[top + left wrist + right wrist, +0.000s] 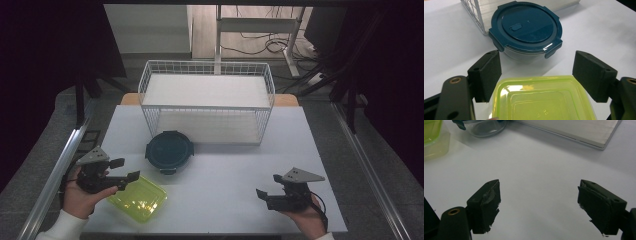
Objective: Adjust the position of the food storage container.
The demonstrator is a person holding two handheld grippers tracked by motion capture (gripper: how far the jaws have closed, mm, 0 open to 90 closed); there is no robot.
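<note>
The left gripper (126, 169) has its fingers (486, 75) spread wide on either side of the near edge of the yellow-green box (541, 100), not pressing it; the box sits on the table (235, 165) just in front of the round container with the dark blue lid (526, 27). The right gripper (268, 186) hangs over bare table, well apart from the box, fingers (486, 205) wide and holding nothing. Behind the round container stands a white wire basket (207, 75).
</note>
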